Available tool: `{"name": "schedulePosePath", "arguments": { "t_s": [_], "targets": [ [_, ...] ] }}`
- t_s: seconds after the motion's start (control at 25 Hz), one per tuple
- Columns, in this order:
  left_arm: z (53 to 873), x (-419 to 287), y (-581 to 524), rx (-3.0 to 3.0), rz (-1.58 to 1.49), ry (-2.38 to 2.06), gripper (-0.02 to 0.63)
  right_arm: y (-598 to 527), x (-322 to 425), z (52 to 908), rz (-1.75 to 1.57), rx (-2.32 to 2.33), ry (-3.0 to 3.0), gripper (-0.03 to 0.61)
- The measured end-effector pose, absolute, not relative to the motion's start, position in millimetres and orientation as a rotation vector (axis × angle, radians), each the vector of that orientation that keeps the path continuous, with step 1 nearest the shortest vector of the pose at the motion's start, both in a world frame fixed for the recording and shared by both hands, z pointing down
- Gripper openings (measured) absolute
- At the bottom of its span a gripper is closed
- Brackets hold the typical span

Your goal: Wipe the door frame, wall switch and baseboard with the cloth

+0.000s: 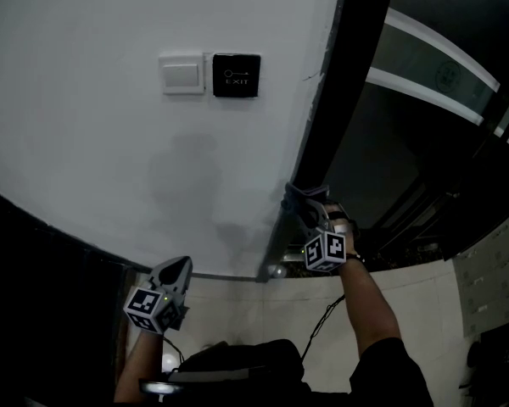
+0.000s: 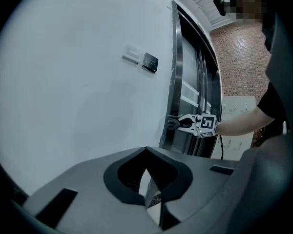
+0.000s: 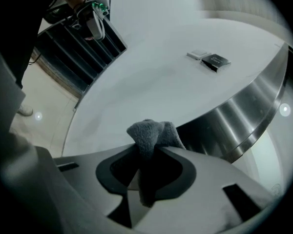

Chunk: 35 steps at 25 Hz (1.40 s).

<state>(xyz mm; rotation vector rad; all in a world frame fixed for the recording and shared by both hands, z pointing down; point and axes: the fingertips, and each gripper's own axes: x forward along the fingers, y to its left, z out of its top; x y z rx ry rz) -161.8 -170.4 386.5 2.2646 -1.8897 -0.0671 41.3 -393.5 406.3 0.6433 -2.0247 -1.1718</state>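
Observation:
A grey cloth (image 1: 304, 195) is bunched in my right gripper (image 1: 310, 207), which is shut on it and holds it against the lower part of the dark metal door frame (image 1: 331, 100). In the right gripper view the cloth (image 3: 151, 134) sticks up between the jaws, next to the brushed steel frame (image 3: 244, 116). High on the white wall sit the white wall switch (image 1: 182, 73) and a black exit button (image 1: 236, 75). My left gripper (image 1: 176, 270) hangs low beside the wall, shut and empty (image 2: 151, 195). I cannot make out the baseboard.
Right of the frame is a dark glass door (image 1: 424, 142) with pale stripes. A dark slatted panel (image 3: 83, 52) borders the wall on the left. Pale floor tiles (image 1: 237, 312) and a black cable (image 1: 327, 316) lie below. A brick wall (image 2: 234, 57) stands beyond the door.

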Motion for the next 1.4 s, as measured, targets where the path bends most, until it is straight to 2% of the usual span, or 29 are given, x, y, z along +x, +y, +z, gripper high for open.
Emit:
{"name": "schedulePosePath", "arguments": {
  "t_s": [1.4],
  "targets": [
    [422,-180,-154,2.106,0.031,-1.966,0.002,-394,38,558,-0.829,0.371,-2.059,0.083]
  ]
}}
